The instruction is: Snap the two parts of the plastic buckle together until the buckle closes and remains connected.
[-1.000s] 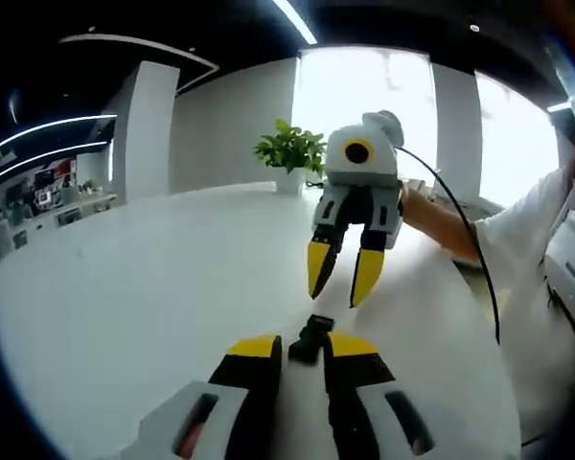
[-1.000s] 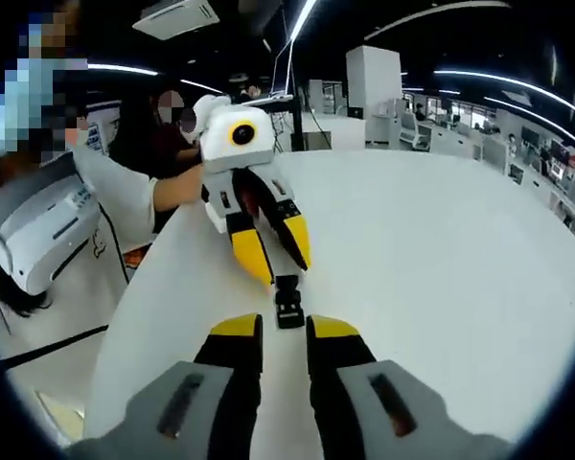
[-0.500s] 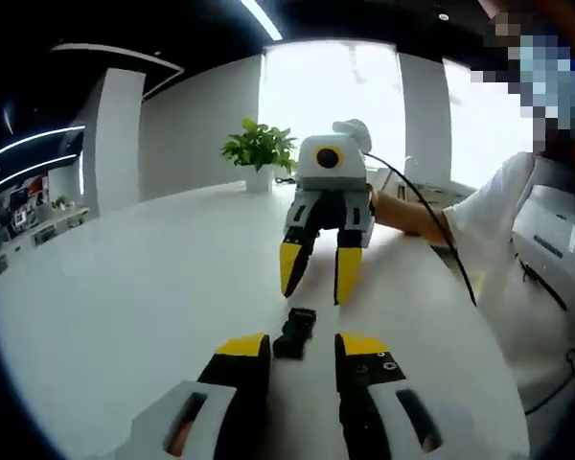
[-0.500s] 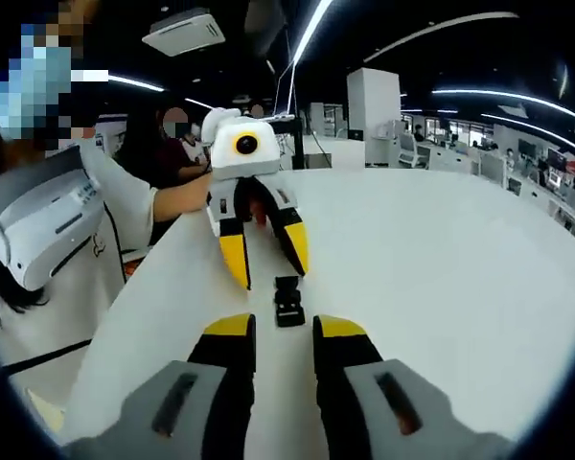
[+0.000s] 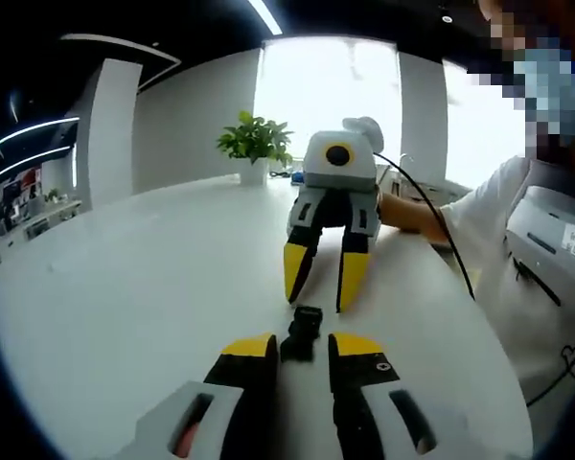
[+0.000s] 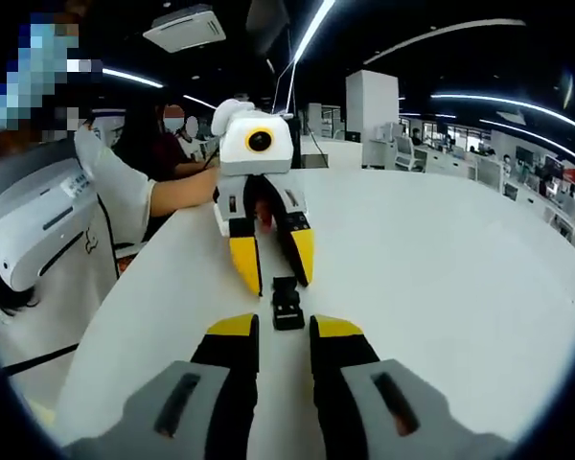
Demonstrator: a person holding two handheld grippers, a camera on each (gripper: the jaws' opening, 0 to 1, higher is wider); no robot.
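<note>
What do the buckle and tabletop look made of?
Buckle: black, matte, molded-looking ribs, likely hard plastic. Table: smooth white top with soft sheen and faint reflections, probably laminate or painted board; the look alone cannot settle which.

I see buckle [image 5: 303,333]: matt black plastic | table [image 5: 125,287] under it: smooth white, faint sheen | jaw tips beside buckle: glossy yellow

Grey left tool [image 5: 299,347] and right tool [image 6: 283,329], black jaws with yellow tips, red slots, small screws. Black cable [image 5: 444,232] behind. White sleeve [image 5: 503,196].
</note>
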